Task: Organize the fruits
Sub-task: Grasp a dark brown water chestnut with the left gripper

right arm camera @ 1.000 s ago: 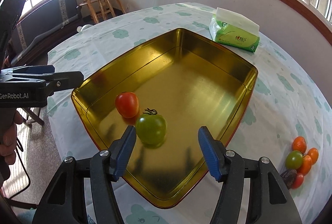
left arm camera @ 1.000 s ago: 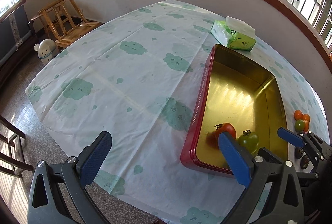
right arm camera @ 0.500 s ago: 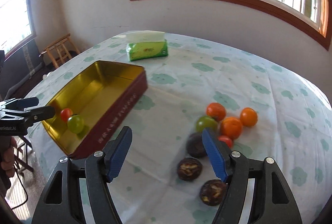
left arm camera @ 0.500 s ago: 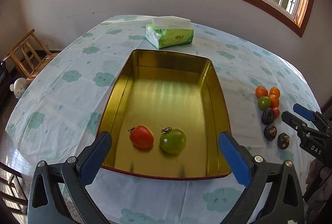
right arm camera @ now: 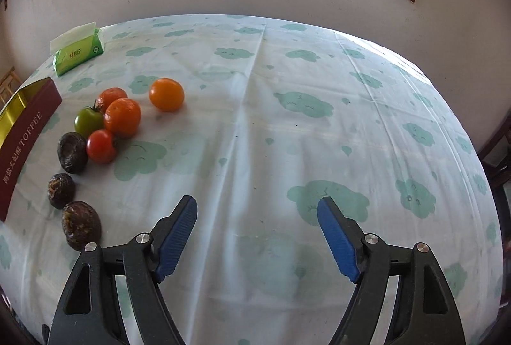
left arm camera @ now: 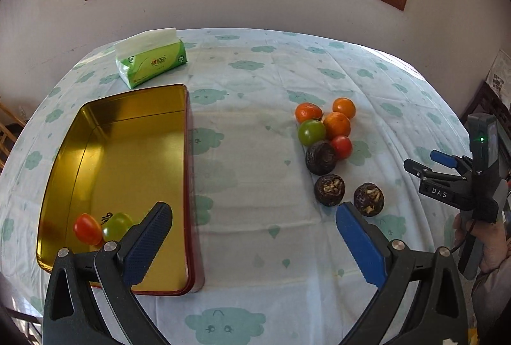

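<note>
A gold tin (left arm camera: pixel 186 153) with dark red sides lies on the left and holds a red tomato (left arm camera: pixel 87 229) and a green tomato (left arm camera: pixel 116 225). To its right on the cloth sits a cluster of fruit: oranges (left arm camera: pixel 337 124), a green tomato (left arm camera: pixel 311 132), a red tomato (left arm camera: pixel 341 147) and three dark wrinkled fruits (left arm camera: pixel 329 190). My left gripper (left arm camera: pixel 252 207) stands open over the bare cloth between tin and cluster. My right gripper (right arm camera: pixel 257 201) hangs to the right of the cluster (right arm camera: pixel 123 116), its jaws opening with nothing between them.
A green tissue pack (left arm camera: pixel 151 61) lies behind the tin. A wall with a wood-framed window runs behind the table. A hand (left arm camera: pixel 485 246) holds the right gripper (left arm camera: pixel 421 160) at the table's right edge. Cloud-print cloth (right arm camera: pixel 303 105) stretches right of the fruit.
Both grippers have swung right, away from the tin. The right one left the green tomato in the tin, passed over the fruit cluster and opened wider. The left stayed open.
</note>
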A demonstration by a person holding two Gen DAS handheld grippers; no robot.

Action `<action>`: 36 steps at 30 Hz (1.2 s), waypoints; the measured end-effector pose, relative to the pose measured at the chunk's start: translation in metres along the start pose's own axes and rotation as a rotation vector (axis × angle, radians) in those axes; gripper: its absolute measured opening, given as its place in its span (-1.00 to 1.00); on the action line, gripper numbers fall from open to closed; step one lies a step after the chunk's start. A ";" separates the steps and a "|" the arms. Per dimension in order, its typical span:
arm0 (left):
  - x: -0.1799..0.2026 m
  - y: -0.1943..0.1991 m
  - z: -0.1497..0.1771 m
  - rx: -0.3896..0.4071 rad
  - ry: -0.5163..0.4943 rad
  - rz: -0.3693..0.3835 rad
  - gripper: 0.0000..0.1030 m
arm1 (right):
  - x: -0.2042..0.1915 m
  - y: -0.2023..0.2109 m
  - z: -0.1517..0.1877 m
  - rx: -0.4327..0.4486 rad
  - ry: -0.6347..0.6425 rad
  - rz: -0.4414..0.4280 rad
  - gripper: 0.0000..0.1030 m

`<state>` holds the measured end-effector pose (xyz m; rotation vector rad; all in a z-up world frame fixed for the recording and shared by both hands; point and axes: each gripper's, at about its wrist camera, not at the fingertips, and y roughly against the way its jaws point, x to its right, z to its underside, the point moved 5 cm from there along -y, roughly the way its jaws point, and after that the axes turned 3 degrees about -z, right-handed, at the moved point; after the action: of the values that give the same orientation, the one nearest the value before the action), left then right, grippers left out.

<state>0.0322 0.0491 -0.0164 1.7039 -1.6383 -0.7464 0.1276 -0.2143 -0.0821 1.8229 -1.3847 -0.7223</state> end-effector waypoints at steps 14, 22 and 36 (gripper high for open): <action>0.054 -0.047 0.005 -0.066 -0.111 0.026 0.86 | 0.023 -0.015 0.005 -0.033 -0.069 -0.051 0.94; 0.062 -0.070 0.005 -0.111 -0.115 0.070 0.37 | 0.023 -0.017 0.005 -0.040 -0.074 -0.056 1.00; 0.074 -0.082 -0.001 -0.112 -0.127 0.109 -0.29 | 0.023 -0.017 0.005 -0.040 -0.074 -0.056 1.00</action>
<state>0.0885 -0.0243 -0.0769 1.5036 -1.7265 -0.8913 0.1390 -0.2353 -0.0989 1.8263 -1.3616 -0.8485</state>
